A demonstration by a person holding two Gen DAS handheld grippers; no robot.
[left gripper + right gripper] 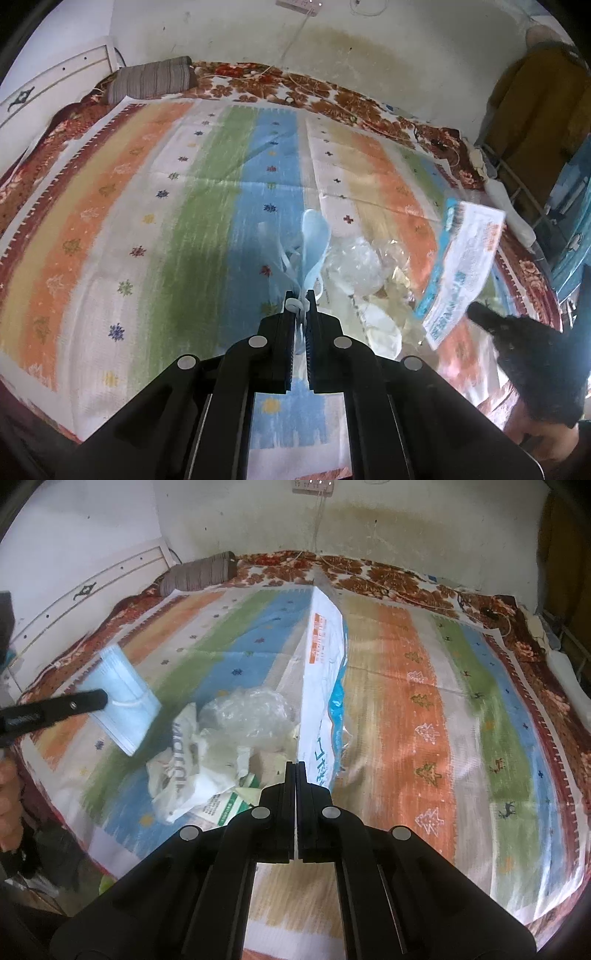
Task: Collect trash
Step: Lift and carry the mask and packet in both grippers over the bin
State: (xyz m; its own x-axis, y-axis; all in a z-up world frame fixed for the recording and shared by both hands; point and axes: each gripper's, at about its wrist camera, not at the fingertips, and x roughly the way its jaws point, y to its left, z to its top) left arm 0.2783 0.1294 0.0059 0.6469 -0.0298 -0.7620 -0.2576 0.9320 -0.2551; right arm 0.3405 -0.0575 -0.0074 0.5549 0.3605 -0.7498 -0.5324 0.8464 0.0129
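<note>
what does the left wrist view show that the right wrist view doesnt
Only the left wrist view shows the left tongs from behind, shut on the blue face mask, seen edge-on. Only the right wrist view shows the mask's flat face, the printed white bag and the green-and-white packet under it. Both show the striped mat, the crumpled clear plastic and the blue-and-white wrapper gripped by the right tongs.

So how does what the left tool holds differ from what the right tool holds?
The left tool pinches a plain light-blue face mask, small and soft; the right tool pinches a larger white and blue printed wrapper, flat and stiff. In the right wrist view the mask hangs left of the trash pile, the wrapper right of it. Both are lifted off the striped cloth.
</note>
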